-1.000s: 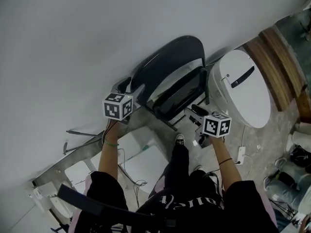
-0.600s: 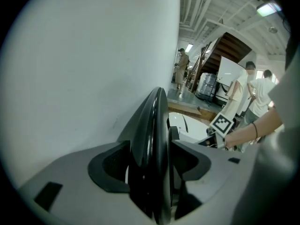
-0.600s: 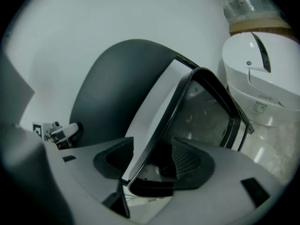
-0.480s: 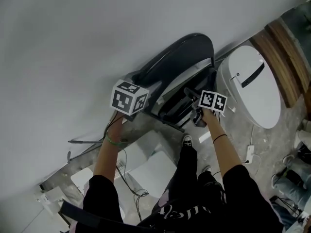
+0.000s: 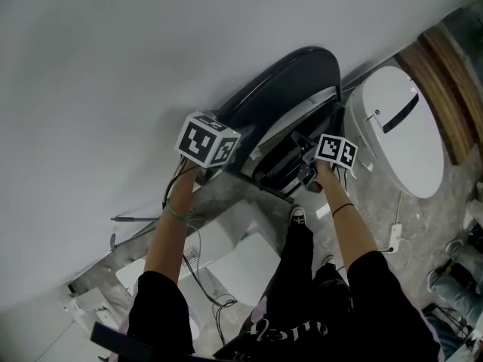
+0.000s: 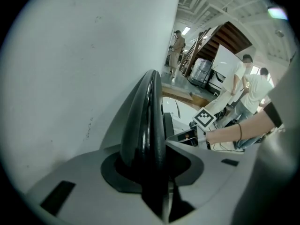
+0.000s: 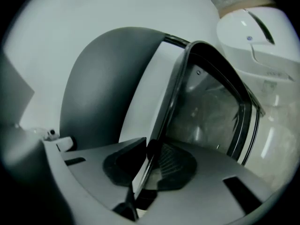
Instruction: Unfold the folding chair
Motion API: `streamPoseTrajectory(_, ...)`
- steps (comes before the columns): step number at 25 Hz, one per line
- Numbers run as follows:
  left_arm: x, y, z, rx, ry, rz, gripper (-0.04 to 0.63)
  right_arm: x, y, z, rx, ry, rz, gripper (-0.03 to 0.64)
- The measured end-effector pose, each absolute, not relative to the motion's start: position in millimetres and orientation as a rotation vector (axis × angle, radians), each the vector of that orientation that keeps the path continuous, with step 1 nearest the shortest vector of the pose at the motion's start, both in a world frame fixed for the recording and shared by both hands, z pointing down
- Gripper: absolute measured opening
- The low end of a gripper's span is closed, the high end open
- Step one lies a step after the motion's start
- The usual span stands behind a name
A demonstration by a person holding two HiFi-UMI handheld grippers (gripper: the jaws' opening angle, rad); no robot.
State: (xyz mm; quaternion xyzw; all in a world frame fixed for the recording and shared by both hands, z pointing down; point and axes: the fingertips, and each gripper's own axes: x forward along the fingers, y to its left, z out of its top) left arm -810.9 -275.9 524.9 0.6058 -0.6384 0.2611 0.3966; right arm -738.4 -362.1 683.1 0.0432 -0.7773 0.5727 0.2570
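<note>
The folding chair [image 5: 290, 89] stands folded flat, leaning against the white wall [image 5: 113, 51] with its feet on the concrete floor [image 5: 377, 202], just beside a white bin [image 5: 400, 127]. Its dark curved backrest [image 6: 146, 111] lies between the jaws of the left gripper [image 6: 151, 172], which have just been closing and now clamp its edge. The right gripper [image 7: 151, 165] has likewise just been closing its jaws, and they now pinch the thin rim of the seat frame [image 7: 161, 121] lower on the chair. In the head view both tools, left [image 5: 219, 148] and right [image 5: 308, 170], sit on the chair at the ends of outstretched arms.

The step in hand appears to be the taking of a grip: both holds look made, and the chair is not yet opened. The next move likely calls for holding the backrest steady while drawing the seat frame away from it and downward. The risk is the narrow rim slipping out of the right gripper.
</note>
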Motion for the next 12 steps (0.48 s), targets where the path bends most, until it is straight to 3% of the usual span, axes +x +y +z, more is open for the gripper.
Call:
streamPoseTrajectory(7,-737,-278,495,1.629,-1.535,0.545,0.060,-680,-365,661,0.121,-2.084,1.782,0.048)
streamPoseTrajectory(12,-666,-271,477,1.666,-1.491,0.604,0.058,-612,-360,646,0.127,-2.089,1.822,0.049)
